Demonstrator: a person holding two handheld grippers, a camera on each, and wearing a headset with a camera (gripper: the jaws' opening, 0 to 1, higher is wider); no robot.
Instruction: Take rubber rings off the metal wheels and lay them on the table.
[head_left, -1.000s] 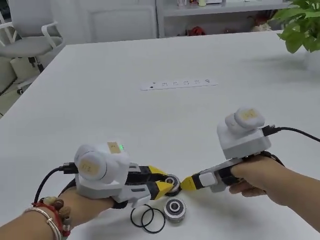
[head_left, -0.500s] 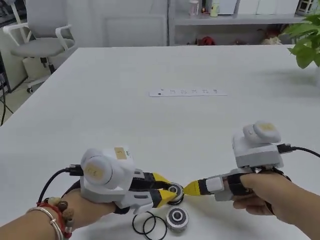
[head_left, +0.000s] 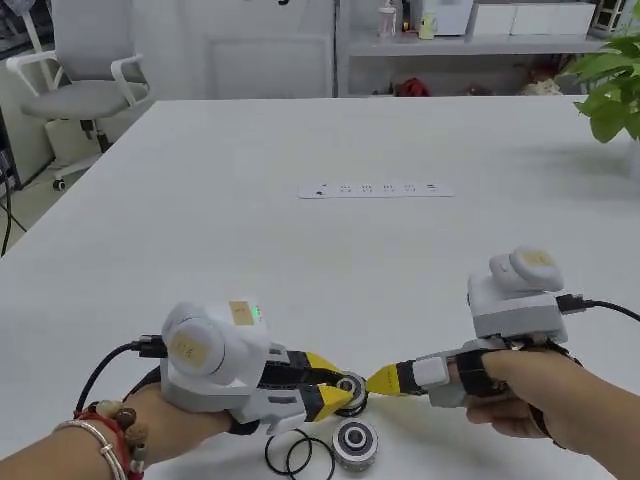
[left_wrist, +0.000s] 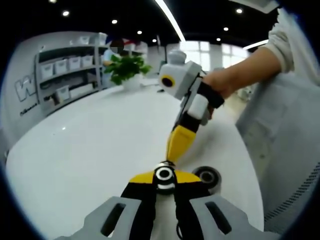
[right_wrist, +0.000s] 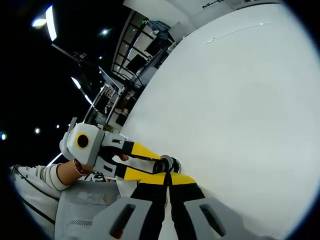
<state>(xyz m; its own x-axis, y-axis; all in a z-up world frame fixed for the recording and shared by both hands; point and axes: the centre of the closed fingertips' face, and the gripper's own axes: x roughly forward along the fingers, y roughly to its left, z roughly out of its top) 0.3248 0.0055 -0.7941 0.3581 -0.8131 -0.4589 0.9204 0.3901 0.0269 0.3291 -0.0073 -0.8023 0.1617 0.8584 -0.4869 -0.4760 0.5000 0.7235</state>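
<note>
My left gripper (head_left: 343, 394) is shut on a small metal wheel (head_left: 351, 385), which sits between its yellow jaws in the left gripper view (left_wrist: 164, 174). From the right, my right gripper (head_left: 372, 380) has its yellow jaws pinched together on the black rubber ring at that wheel's rim. In the right gripper view the wheel (right_wrist: 169, 163) lies just past the right gripper (right_wrist: 170, 176). A second metal wheel (head_left: 354, 440) lies flat on the white table (head_left: 300, 260), just in front of the grippers. Two loose black rubber rings (head_left: 298, 455) overlap to its left.
A white power strip (head_left: 376, 189) lies mid-table, beyond the grippers. At the far right edge a green plant (head_left: 612, 90) leans in. An office chair (head_left: 80, 90) and shelves stand beyond the table's far edge. The right gripper's cable (head_left: 610, 308) trails off to the right.
The head camera has tilted up, shifting the whole picture. Both grippers stay joined at the held wheel; the second wheel and loose rings have not moved.
</note>
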